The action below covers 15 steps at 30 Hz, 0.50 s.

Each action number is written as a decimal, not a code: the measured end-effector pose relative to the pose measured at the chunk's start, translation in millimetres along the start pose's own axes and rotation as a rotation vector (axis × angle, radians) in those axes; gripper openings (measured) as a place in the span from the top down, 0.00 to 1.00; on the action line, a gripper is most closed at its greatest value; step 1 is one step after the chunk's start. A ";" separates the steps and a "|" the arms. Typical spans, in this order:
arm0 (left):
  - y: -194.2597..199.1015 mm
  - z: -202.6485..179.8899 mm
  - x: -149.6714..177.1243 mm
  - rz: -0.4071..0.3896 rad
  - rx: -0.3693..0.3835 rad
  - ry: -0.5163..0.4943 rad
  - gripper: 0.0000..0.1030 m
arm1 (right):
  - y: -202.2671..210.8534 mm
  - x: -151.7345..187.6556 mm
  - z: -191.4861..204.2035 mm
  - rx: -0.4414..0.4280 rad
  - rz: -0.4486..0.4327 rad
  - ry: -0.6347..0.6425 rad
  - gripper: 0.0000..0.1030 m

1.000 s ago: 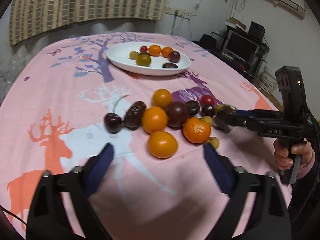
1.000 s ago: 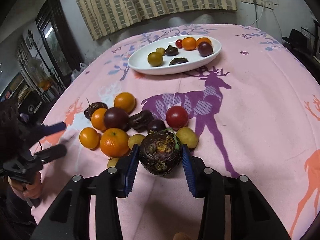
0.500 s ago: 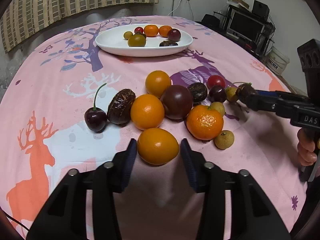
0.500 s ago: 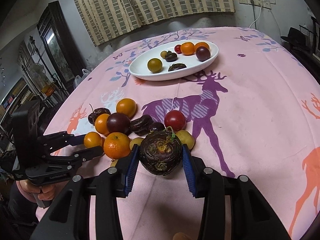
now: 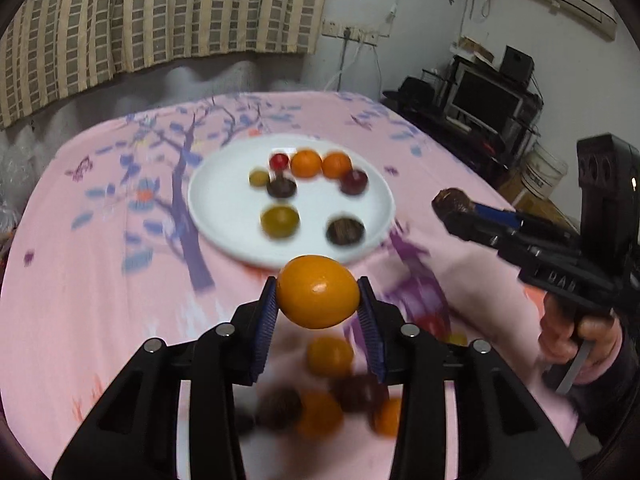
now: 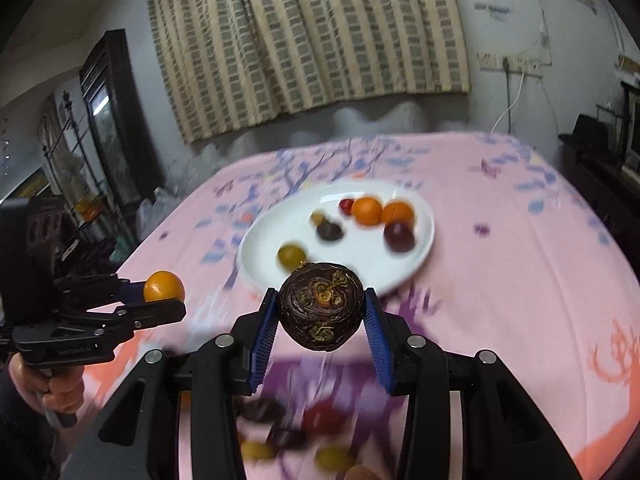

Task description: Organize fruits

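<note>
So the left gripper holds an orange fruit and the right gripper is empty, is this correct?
Not quite. The left gripper does hold the orange fruit, but the right gripper grips a dark purple fruit, as the right wrist view shows.

My table's pink deer-print cloth (image 5: 100,280) carries 1 white plate (image 5: 216,220) and blurred loose fruits (image 5: 328,404) nearer me.

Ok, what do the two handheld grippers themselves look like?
Both match: the left gripper and right gripper have matte black angular frames, silver screw heads at the joints and blue ribbed pads. Each sits on a black pistol-style handle; faint lettering shows on the right one's side bar. A pinkish sleeve is behind the right hand.
</note>
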<state>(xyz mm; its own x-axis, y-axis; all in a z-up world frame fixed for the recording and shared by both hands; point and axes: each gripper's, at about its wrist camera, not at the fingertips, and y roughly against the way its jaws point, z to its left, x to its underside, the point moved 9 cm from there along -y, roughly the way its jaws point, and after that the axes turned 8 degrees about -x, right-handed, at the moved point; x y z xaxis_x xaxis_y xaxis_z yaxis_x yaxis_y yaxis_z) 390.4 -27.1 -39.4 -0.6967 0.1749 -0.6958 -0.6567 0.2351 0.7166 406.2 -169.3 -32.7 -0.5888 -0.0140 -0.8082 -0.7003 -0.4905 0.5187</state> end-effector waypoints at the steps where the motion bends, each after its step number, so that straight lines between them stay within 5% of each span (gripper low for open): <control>1: -11.5 0.6 -12.6 0.004 -0.001 0.003 0.62 | -13.5 -6.7 -5.7 -0.001 0.000 -0.014 0.58; 5: -68.3 11.5 -47.8 0.052 -0.055 0.027 0.62 | -62.3 -16.0 -23.9 0.004 0.044 -0.054 0.58; 11: -123.9 22.6 -56.9 0.127 -0.108 0.043 0.62 | -97.9 -12.3 -29.6 0.003 0.093 -0.032 0.57; 12: -126.0 25.2 -56.2 0.139 -0.119 0.056 0.52 | -97.4 -12.1 -29.0 0.006 0.093 -0.025 0.51; 13: -124.4 28.5 -55.3 0.144 -0.135 0.068 0.40 | -93.0 -11.8 -29.6 0.021 0.091 -0.026 0.33; 14: -118.2 32.3 -55.1 0.139 -0.154 0.081 0.19 | -85.7 -11.6 -29.1 0.027 0.082 -0.030 0.31; 15: -104.7 36.2 -56.4 0.103 -0.162 0.093 0.15 | -75.1 -11.3 -24.4 0.009 0.079 -0.026 0.31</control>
<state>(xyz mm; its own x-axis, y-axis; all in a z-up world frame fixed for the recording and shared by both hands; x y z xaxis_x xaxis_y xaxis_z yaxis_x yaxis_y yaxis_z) 509.0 -27.0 -77.0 -0.7815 0.0992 -0.6160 -0.6129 0.0622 0.7877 475.3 -153.6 -69.3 -0.6529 -0.0295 -0.7569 -0.6544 -0.4812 0.5833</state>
